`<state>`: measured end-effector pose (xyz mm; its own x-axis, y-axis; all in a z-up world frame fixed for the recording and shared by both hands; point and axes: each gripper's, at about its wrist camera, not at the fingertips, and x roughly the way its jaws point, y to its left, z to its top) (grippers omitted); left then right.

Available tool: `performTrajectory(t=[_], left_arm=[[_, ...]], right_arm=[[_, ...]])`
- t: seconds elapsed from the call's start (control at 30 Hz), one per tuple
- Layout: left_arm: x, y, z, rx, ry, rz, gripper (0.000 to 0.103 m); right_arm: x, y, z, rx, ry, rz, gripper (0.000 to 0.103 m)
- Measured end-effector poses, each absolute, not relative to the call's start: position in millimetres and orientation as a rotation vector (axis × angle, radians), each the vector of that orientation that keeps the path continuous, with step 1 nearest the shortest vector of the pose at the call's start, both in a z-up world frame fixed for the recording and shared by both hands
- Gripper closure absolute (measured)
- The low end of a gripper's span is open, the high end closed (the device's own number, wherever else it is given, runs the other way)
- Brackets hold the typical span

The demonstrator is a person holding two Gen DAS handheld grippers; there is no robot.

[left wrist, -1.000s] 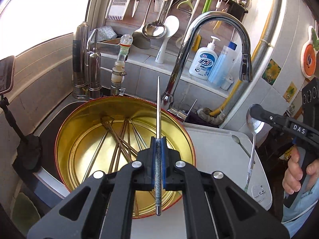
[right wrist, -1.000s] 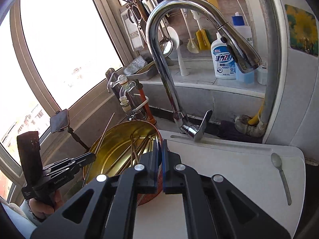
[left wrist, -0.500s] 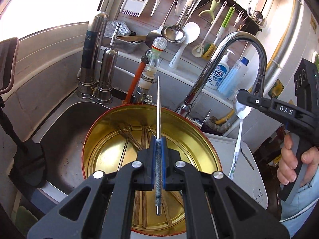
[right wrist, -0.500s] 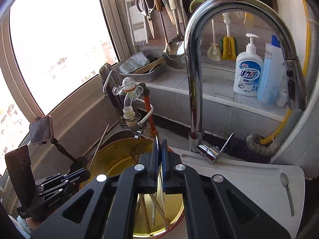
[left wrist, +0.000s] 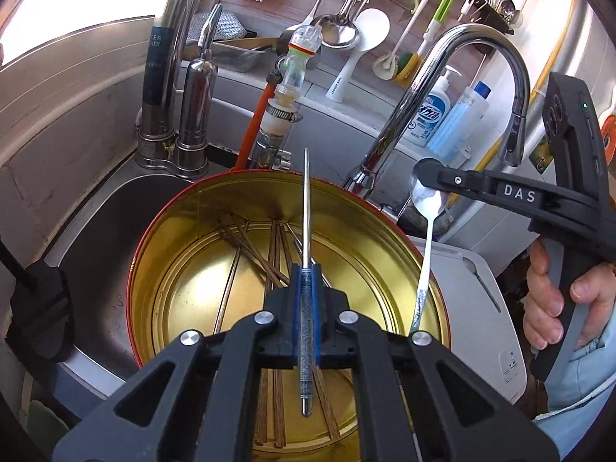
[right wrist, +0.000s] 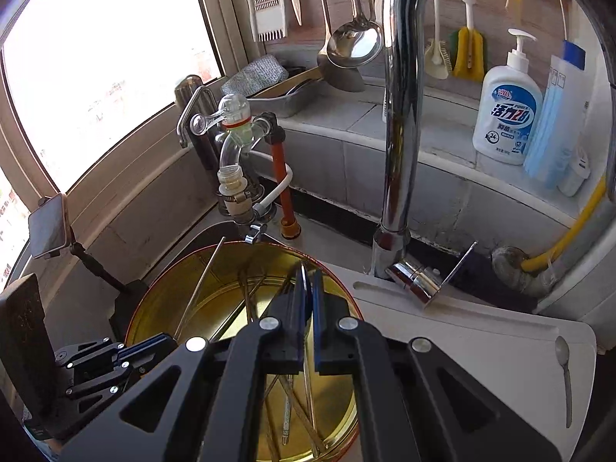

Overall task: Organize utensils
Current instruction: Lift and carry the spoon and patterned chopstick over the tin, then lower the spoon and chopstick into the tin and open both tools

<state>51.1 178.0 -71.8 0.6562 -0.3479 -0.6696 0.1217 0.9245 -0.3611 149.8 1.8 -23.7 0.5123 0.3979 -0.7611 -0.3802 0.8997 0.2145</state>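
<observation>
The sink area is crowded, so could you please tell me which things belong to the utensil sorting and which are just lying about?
In the job:
- metal chopstick in left gripper
- spoon in right gripper
- gold tin holding chopsticks
- small spoon on white board

Lying about:
- faucet
- soap bottle
- hanging ladle

Chrome faucet (right wrist: 400,123) beside 1 soap bottle (right wrist: 507,115) (white, blue label) on the ledge.
</observation>
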Motion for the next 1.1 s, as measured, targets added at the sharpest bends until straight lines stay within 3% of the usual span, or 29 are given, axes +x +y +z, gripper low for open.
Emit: performTrajectory(t=[0.7,0.73,0.77,0.8,0.83,0.87,1.1], left_arm=[[54,173,-93,-0.205,0.928,-0.182,0.097],[52,173,-90,-0.187,0.913,-0.168,0.095],[49,174,-87,-0.173,0.897,-0.155,0.091],[48,175,-84,-0.165,0.885,-0.145,0.071],[46,176,-82,-0.162,0.876,-0.134,0.041],[44,177,-80,-0.163,0.859,-0.124,0.034],[43,180,-79,-0.177,0.85,-0.129,0.034]], right_arm=[[150,36,-75,-0.067,1.059,0.495,0.097],[150,34,-71,-0.065,1.051,0.49,0.089],[150,32,-67,-0.06,1.041,0.491,0.072],[148,30,-63,-0.054,1.024,0.492,0.063],[146,28,-59,-0.051,1.005,0.485,0.045],[144,27,-55,-0.049,0.986,0.478,0.035],[132,32,-52,-0.086,0.964,0.484,0.03]])
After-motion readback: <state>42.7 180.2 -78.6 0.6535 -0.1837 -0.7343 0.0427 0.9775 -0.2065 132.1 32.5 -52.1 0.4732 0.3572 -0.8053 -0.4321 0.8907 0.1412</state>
